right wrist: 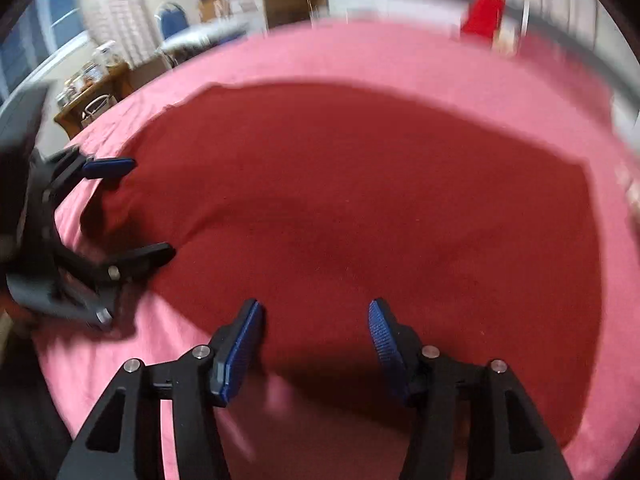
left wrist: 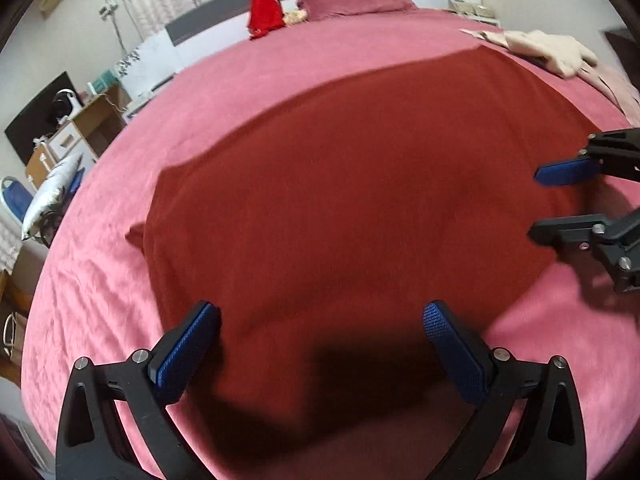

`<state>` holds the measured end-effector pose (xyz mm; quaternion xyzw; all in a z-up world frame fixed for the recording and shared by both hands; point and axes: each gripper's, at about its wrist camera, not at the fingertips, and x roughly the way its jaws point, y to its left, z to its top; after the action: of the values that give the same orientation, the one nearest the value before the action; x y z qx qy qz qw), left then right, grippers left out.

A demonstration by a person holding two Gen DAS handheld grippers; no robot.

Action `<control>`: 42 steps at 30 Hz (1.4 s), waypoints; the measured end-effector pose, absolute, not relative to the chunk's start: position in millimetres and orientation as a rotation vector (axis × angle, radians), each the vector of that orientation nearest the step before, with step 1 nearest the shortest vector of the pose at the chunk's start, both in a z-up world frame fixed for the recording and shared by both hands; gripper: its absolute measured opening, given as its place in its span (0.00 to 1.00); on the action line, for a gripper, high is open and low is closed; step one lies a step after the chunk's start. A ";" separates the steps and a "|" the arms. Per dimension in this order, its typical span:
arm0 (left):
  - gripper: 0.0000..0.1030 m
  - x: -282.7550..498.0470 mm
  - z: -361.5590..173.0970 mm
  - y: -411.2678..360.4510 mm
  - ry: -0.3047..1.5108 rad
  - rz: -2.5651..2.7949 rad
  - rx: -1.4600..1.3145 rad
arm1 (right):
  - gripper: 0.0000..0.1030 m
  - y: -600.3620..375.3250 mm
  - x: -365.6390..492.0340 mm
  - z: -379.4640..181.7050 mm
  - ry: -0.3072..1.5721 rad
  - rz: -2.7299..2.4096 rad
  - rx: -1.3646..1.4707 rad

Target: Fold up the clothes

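A dark red garment (left wrist: 360, 184) lies spread flat on the pink bedcover (left wrist: 280, 60); the right wrist view shows the same garment (right wrist: 380, 208). My left gripper (left wrist: 320, 316) hovers over its near edge, open, nothing between the blue pads. My right gripper (right wrist: 316, 312) is open too, above the near edge with empty jaws. Each gripper appears in the other's view: the right gripper (left wrist: 534, 204) at the garment's right side, the left gripper (right wrist: 154, 208) at its left side, both with jaws apart.
A pale pink pile of clothes (left wrist: 552, 52) lies at the bed's far right. A bright red item (left wrist: 264, 0) and maroon pillows (left wrist: 352, 0) sit by the headboard. A cluttered desk (left wrist: 80, 120) and a blue chair (left wrist: 16, 196) stand left of the bed.
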<state>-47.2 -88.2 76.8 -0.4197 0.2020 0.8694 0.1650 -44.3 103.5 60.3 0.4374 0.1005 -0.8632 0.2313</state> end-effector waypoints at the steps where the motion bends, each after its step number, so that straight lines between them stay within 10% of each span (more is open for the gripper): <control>1: 1.00 -42.2 76.5 -90.7 0.583 2.443 -1.206 | 0.57 106.4 -34.5 59.0 0.274 -2.377 1.202; 10: 1.00 -23.0 107.2 -114.3 0.519 2.473 -1.046 | 0.58 179.5 -30.4 119.1 0.326 -2.459 1.023; 20: 1.00 -49.6 80.5 -169.6 0.230 2.500 -1.433 | 0.65 309.7 -41.5 61.4 -0.113 -2.534 1.314; 29: 1.00 -86.5 147.5 -158.8 -0.088 2.824 -1.017 | 0.66 286.1 -68.8 136.2 -0.032 -2.681 1.028; 42: 1.00 -219.8 80.6 -127.3 0.080 2.742 -1.294 | 0.65 205.9 -174.6 82.1 0.285 -2.553 1.184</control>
<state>-219.8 -127.3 80.6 -0.4260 0.0262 0.9027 0.0543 -174.6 205.9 82.1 0.4136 0.0994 -0.8915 0.1557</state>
